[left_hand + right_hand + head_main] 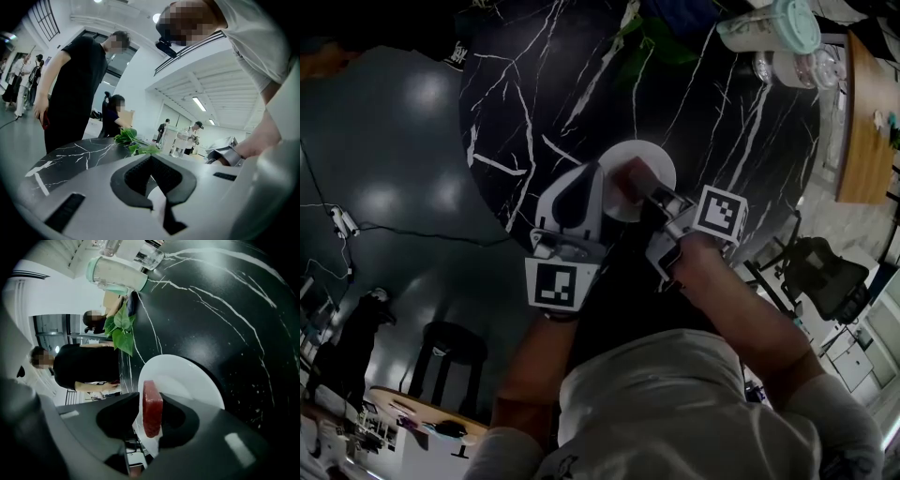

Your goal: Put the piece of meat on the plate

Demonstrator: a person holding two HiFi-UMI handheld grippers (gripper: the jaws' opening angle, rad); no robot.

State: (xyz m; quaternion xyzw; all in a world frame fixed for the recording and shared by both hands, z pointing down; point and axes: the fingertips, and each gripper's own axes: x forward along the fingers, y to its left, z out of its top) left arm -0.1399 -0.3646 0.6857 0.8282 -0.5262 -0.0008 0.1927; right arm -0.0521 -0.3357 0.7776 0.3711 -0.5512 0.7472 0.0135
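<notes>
1. Black marble-look round bench (534,84), streaked with white veins, is filling the upper half of the head view, and it is standing on a dark glossy floor (394,141) in a bright, busy open room.
2. A round white plate (664,157) is lying on the bench towards the edge nearest the person holding the tools.
3. The right hand-held gripper (645,190) is reaching onto the plate from its 5 o'clock side in the head view.
4. Its jaws are clamping a red, slab-shaped piece of meat (152,408), with the pads pressing on the two broad faces so that the slab is standing on edge.
5. The meat is hanging over the plate's 7 o'clock portion in the head view; whether its lower edge is touching the plate cannot be told.
6. The left hand-held gripper (591,183) is hovering just beside the plate at its 8 o'clock, close to the right one.
7. Its jaws are meeting at their tips with nothing between them.
8. A bunch of green leaves (652,42) is lying at the plate's 12 o'clock, well apart from it, and a pale container with a mint-green lid (769,28) is sitting at about 1 o'clock by the far rim.
9. A person in a black shirt (75,89) is standing by the bench, leaning towards it.
</notes>
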